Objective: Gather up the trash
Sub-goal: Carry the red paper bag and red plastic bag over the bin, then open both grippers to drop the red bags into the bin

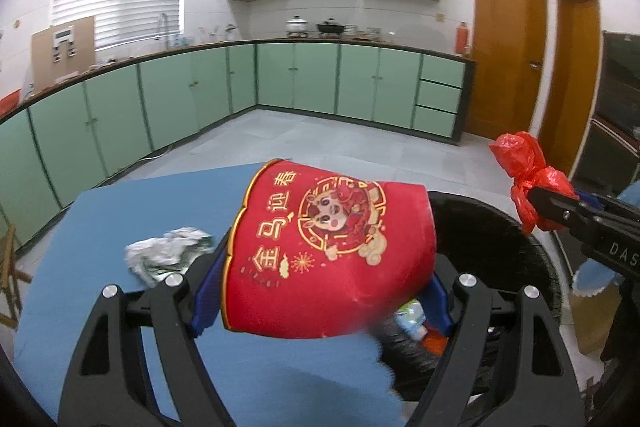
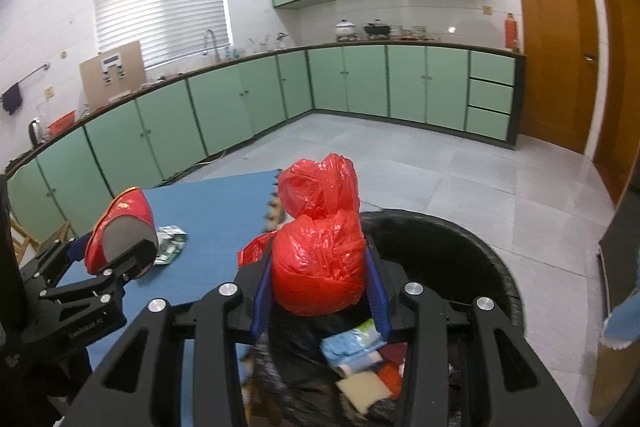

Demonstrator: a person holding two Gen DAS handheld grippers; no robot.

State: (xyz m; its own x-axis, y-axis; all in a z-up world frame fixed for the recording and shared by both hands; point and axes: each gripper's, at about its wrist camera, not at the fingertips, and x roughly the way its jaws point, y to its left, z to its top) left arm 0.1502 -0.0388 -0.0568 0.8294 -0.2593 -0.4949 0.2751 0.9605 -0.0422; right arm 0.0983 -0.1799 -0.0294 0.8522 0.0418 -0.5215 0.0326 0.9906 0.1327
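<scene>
My left gripper (image 1: 320, 263) is shut on a red paper cup (image 1: 328, 247) printed with gold characters, held tilted over the edge of the blue table (image 1: 100, 227) and the rim of the black-lined bin (image 1: 492, 235). My right gripper (image 2: 320, 259) is shut on a crumpled red plastic bag (image 2: 320, 247), held above the bin (image 2: 440, 251). The bin holds several wrappers and cartons (image 2: 360, 359). A crumpled silver-green wrapper (image 1: 168, 255) lies on the table left of the cup. The right wrist view shows the cup (image 2: 120, 227) in the left gripper (image 2: 116, 259) at the left.
Green kitchen cabinets (image 1: 160, 99) run along the far wall and the left. Grey tiled floor (image 2: 460, 179) lies beyond the table. Wooden doors (image 1: 508, 47) stand at the right. A wooden chair frame (image 1: 10, 267) stands by the table's left edge.
</scene>
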